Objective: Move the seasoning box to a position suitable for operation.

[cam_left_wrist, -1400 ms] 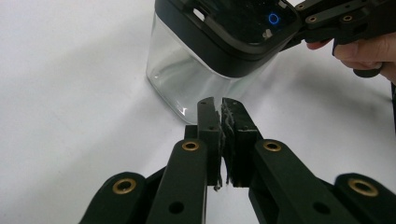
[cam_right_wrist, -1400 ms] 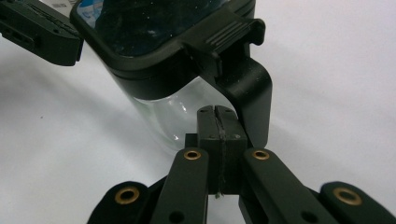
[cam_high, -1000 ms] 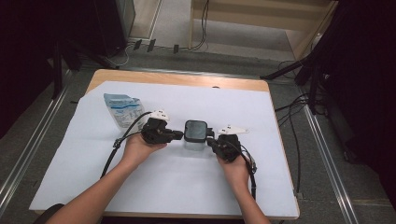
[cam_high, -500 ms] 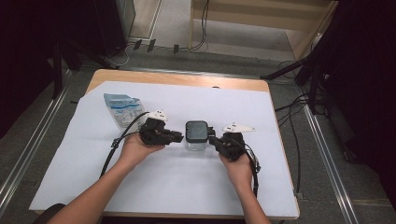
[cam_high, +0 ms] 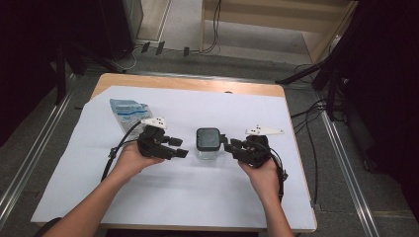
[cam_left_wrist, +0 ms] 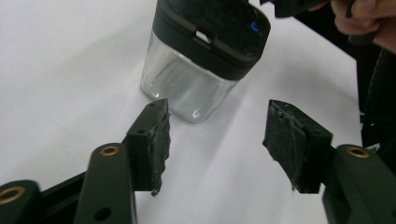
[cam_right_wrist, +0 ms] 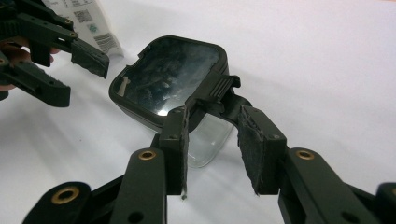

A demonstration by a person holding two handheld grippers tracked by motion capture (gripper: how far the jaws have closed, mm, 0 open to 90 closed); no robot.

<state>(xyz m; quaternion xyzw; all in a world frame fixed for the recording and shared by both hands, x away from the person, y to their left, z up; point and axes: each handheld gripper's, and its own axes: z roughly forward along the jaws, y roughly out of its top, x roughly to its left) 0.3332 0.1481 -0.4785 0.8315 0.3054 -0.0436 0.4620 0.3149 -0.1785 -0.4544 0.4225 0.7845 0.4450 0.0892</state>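
High view: a clear square jar (cam_high: 208,146) with a glossy black clip lid stands mid-desk (cam_high: 163,197) on white paper. Left gripper (cam_high: 179,147), just left of the jar, has just been opening, nothing between its jaws. Right gripper (cam_right_wrist: 212,140), just right, has been parting too, jaws loosely astride the lid's latch tab. Catching that tab could tip the light, smooth jar.

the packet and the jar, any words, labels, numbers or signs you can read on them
packet: blue and white with printed lines, too small and blurred to read in the high view
packet label: square codes and small print lines in the right gripper view, none readable
jar lid: a small blue curved mark, no letters readable
clear jar body: no text
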